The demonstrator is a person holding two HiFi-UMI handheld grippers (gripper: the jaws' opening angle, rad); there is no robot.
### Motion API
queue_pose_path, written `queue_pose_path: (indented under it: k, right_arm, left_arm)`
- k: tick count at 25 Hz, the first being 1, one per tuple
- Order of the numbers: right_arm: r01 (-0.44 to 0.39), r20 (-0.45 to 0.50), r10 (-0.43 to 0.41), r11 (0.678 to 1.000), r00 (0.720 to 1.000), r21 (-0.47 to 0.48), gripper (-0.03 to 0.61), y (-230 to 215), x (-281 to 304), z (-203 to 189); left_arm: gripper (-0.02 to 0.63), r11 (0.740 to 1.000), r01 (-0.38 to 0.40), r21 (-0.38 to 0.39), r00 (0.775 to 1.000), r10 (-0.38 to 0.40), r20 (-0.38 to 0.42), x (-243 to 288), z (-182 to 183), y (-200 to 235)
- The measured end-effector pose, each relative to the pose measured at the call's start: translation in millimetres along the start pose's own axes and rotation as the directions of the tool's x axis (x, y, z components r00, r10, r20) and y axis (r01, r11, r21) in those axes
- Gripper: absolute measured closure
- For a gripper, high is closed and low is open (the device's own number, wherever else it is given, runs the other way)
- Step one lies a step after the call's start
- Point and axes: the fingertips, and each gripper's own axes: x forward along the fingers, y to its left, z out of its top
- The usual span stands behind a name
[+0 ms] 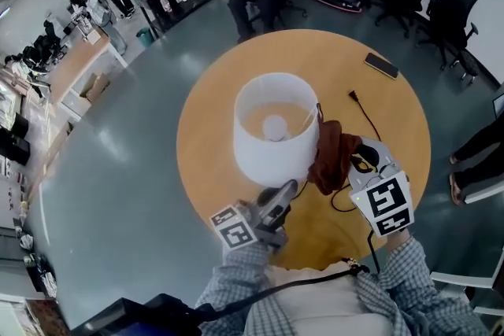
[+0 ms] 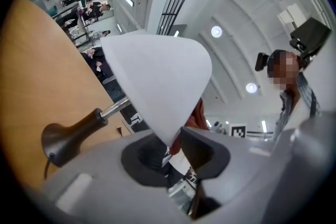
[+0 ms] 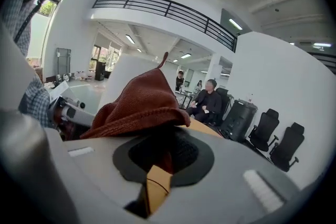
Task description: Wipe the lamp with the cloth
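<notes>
Lamp (image 1: 276,130): white shade, standing on the round table (image 1: 394,122). The shade's lower rim sits right between the jaws of the left gripper (image 1: 287,189). In the left gripper view the pads of the left gripper (image 2: 176,140) pinch that thin rim, so this claw is clamped on the shade (image 2: 157,76) and steadying it. The dark base (image 2: 68,136) and metal stem lie below and to the left of those jaws.

Cloth (image 1: 331,153): rust-red, bunched. It is held in the right gripper (image 1: 356,163). In the right gripper view its jaws are nearly together on a fold, and the rest of the cloth (image 3: 142,102) is heaped over and ahead of the tips of the right gripper (image 3: 168,150). The white shade rises just beyond the cloth.

Contact: from the head view the cloth lies against the shade's side nearest the right claw. It is probably touching, but the angle is too steep to be sure.

Progress: both grips are set and the cloth is at the shade. I judge the wiping is at or near its start on this one side. No view shows which areas are clean. The far side, top rim, stem and base look to be left.

Outward: a black cord (image 1: 364,112) runs across the table beyond the right claw, and a phone (image 1: 381,64) lies farther out. People sit at desks well behind.
</notes>
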Motion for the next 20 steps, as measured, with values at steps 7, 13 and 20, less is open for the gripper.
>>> queue_pose_path:
  k: [7, 13, 20]
  right_arm:
    - [0.006, -0.021, -0.005, 0.999, 1.000, 0.039, 0.549, -25, -6, -45]
    - [-0.020, 0.015, 0.019, 0.998, 1.000, 0.060, 0.549, -29, -3, -39]
    - [-0.061, 0.049, 0.059, 0.998, 0.997, 0.032, 0.549, -23, -3, -31]
  left_arm:
    - [0.528, 1.000, 0.011, -0.021, 1.000, -0.011, -0.007, 2, -5, -2]
    - [0.441, 1.000, -0.021, -0.014, 0.998, 0.020, -0.059, -28, -6, 1]
    - [0.418, 0.832, -0.050, 0.553, 0.866, 0.312, -0.390, -70, 44, -10]
